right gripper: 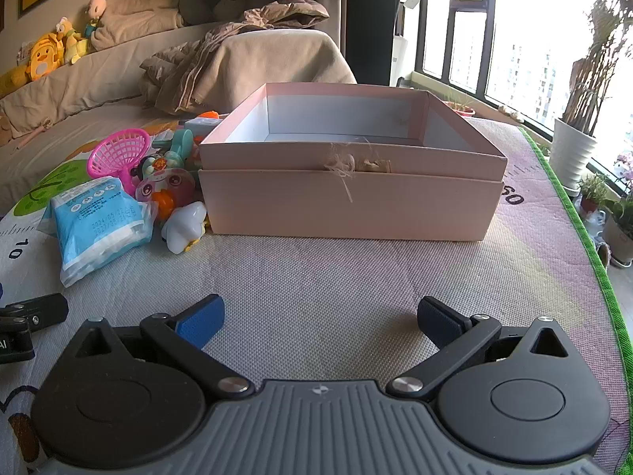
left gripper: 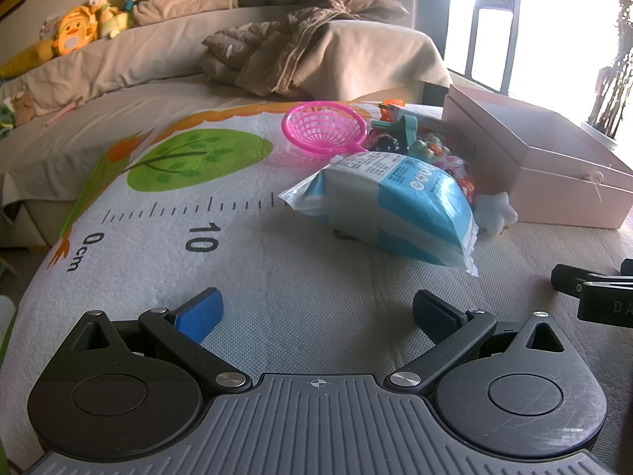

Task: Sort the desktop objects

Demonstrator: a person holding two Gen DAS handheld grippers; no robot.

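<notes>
A pink open box (right gripper: 348,194) stands on the mat, its inside showing nothing; it also shows in the left wrist view (left gripper: 554,182). Left of it lies a pile: a blue and white tissue pack (left gripper: 391,206) (right gripper: 99,221), a pink toy net basket (left gripper: 324,126) (right gripper: 118,154), a white duck toy (right gripper: 184,227) and several small colourful toys (right gripper: 170,182). My left gripper (left gripper: 316,312) is open and empty, short of the tissue pack. My right gripper (right gripper: 320,316) is open and empty, facing the box front.
A printed ruler mat (left gripper: 205,213) covers the surface. A sofa with blankets (left gripper: 308,47) and plush toys (left gripper: 75,31) stands behind. The mat's green right edge (right gripper: 573,217) drops toward potted plants (right gripper: 573,154). The right gripper's black body (left gripper: 593,293) shows at the left view's right edge.
</notes>
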